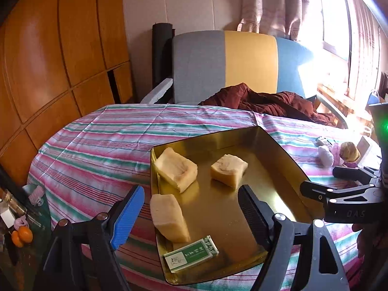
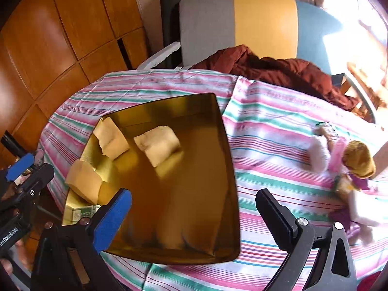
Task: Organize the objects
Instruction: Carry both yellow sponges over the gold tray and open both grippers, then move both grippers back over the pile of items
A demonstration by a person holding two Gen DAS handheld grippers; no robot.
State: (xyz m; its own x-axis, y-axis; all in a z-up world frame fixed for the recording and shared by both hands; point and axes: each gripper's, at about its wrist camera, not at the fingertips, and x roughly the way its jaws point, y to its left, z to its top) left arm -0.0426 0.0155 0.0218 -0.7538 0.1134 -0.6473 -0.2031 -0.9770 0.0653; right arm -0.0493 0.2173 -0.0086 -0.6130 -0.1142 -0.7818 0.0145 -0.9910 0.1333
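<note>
A gold metal tray [image 1: 206,136] [image 2: 194,218] lies on the striped tablecloth. In it are three pale yellow spongy blocks [image 1: 175,168] [image 1: 229,168] [image 1: 168,217] and a small green-and-white box [image 1: 191,253] near its front left corner. My left gripper [image 1: 190,190] stands open above the tray's near side, with nothing between its fingers. My right gripper [image 2: 194,194] is open and empty over the tray's right half. A blonde doll [image 2: 356,162] in pink and purple lies on the cloth to the right of the tray.
A chair [image 1: 225,65] with a grey, yellow and blue back stands behind the table, and a dark red cloth [image 1: 266,101] is draped over the far edge. Wooden cabinets [image 1: 60,60] line the left. Two oranges [image 1: 21,236] sit low on the left, off the table.
</note>
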